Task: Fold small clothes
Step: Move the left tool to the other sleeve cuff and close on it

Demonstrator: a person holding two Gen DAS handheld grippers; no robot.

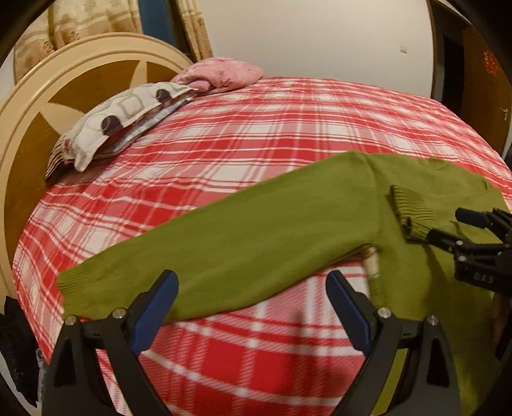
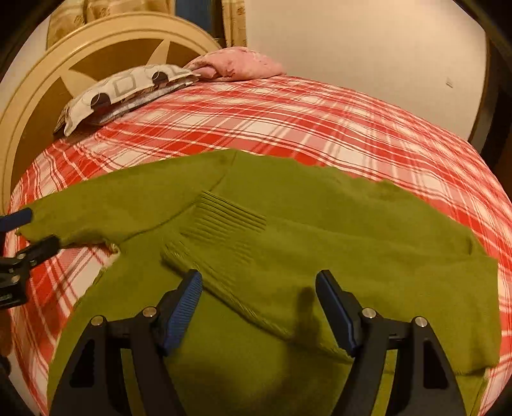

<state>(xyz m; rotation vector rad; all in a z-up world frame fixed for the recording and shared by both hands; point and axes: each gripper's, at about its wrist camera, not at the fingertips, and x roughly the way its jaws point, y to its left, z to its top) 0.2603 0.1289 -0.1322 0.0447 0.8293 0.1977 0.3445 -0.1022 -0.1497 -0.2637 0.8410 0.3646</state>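
Olive-green knit sweater is lying flat on the red-and-white plaid bed, one sleeve folded across. Left gripper and right gripper are hovering at 6 o'clock, jaws open, holding nothing. "DAS"-like lettering on the right gripper is blurred.

Plaid bedspread, patterned pillow, pink bundle, headboard, curtains.

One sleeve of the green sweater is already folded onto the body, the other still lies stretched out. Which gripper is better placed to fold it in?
The left gripper. It hovers open just above the outstretched sleeve, while the right gripper is over the sweater body by the folded sleeve.
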